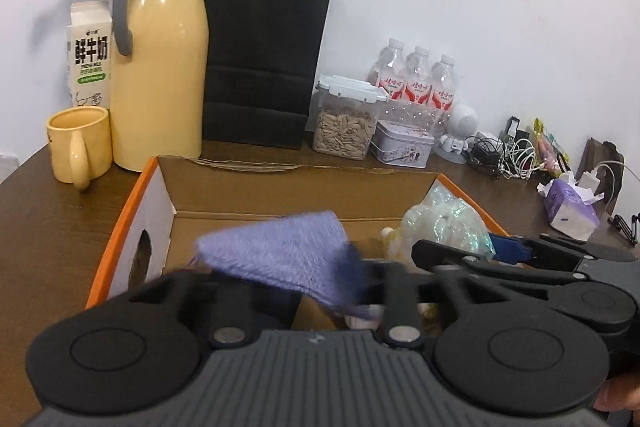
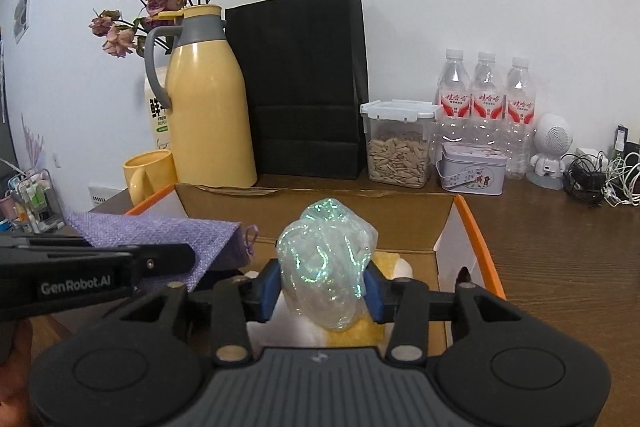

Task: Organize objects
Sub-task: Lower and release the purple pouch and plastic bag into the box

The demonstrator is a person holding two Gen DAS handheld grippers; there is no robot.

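An open cardboard box with orange rims (image 1: 128,203) (image 2: 476,227) sits on the brown table in front of both grippers. A purple knitted cloth (image 1: 280,251) (image 2: 160,231), blurred, lies across the tips of my left gripper (image 1: 316,283) (image 2: 172,259) over the box's left half. Its jaws stand apart and do not pinch the cloth. A crumpled iridescent plastic bag (image 2: 328,259) (image 1: 444,223) stands between the blue pads (image 2: 268,291) of my right gripper (image 2: 322,291) (image 1: 428,251). The jaws are spread, and the bag rests on a yellow and white soft thing (image 2: 400,267) inside the box.
Behind the box stand a yellow mug (image 1: 80,147), a yellow thermos jug (image 1: 160,67), a milk carton, a black paper bag (image 1: 264,47), a seed jar (image 1: 344,123), a small tin and three water bottles (image 2: 486,99). Cables (image 1: 504,151) and a tissue pack (image 1: 568,207) lie to the right.
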